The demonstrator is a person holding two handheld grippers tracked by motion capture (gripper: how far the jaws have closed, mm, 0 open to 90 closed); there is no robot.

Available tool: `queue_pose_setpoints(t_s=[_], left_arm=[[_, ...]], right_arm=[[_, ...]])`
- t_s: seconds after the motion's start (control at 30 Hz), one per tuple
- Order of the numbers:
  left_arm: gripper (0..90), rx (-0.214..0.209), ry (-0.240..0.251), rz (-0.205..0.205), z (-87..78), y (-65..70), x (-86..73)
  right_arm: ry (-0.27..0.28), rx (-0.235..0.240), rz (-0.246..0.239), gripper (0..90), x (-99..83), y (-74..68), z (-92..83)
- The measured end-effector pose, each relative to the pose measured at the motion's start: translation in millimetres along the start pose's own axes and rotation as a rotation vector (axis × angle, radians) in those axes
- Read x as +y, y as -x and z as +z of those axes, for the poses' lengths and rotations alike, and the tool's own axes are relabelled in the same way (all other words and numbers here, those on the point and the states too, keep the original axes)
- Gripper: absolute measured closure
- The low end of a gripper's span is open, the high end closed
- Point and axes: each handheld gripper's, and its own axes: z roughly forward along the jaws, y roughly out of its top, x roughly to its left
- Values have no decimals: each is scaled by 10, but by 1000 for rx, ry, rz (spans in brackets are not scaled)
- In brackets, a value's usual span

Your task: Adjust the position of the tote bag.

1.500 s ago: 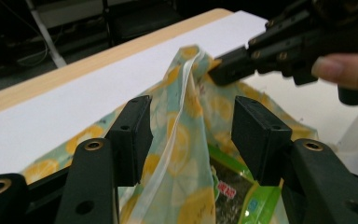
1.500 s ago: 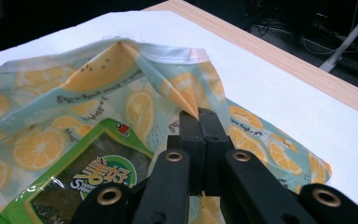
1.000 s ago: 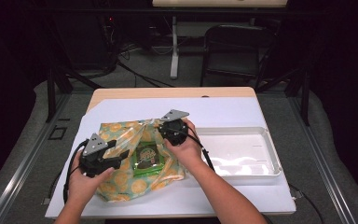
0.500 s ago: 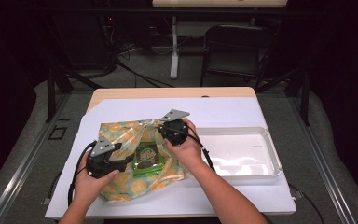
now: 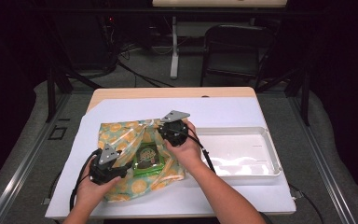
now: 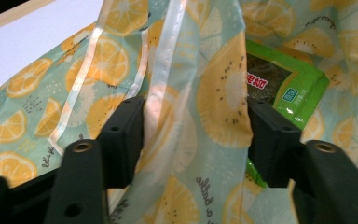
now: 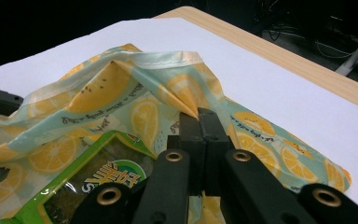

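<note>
A lemon-print bag (image 5: pixel 121 135) lies on the white table cover with a green snack packet (image 5: pixel 148 158) showing in its mouth. My right gripper (image 5: pixel 162 132) is shut on the bag's upper hem (image 7: pixel 168 60), pinching a fold at its tips (image 7: pixel 198 114) and holding it raised. My left gripper (image 5: pixel 121 163) sits low at the bag's near left side. Its jaws have just been closing and stand wide apart, with a loose fold of bag fabric (image 6: pixel 205 107) between them (image 6: pixel 193 126). The packet (image 6: pixel 284 88) lies just past its right jaw.
A white plastic tray (image 5: pixel 233 129) stands right of the bag, by the right forearm. The wooden table edge (image 5: pixel 177 92) runs along the far side. A dark chair (image 5: pixel 237 51) and cables are on the floor beyond.
My left gripper has sunk onto the bag's near left side and its jaws now straddle a fold of fabric. The right gripper and the raised hem have stayed put.
</note>
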Motion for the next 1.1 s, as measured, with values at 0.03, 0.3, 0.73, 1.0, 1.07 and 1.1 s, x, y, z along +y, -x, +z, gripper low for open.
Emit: queue_pose_setpoints(t_s=[0.03, 0.3, 0.73, 1.0, 1.07, 1.1], left_arm=[[454, 2, -1, 6, -5, -2, -4], [580, 27, -38, -6, -12, -5, -55], [812, 58, -50, -17, -69, -85, -73], [882, 94, -12, -30, -77, -187, 107], [885, 102, -5, -34, -71, -209, 154], [886, 109, 1, -32, -73, -231, 191]], right_arm=[[2, 1, 2, 900, -2, 1, 0], [6, 8, 0, 900, -4, -7, -18], [10, 14, -1, 900, -35, -14, -41], [21, 9, -2, 900, -50, 5, -107], [26, 5, -3, 900, -59, 10, -116], [28, 6, -1, 900, -63, 10, -118]])
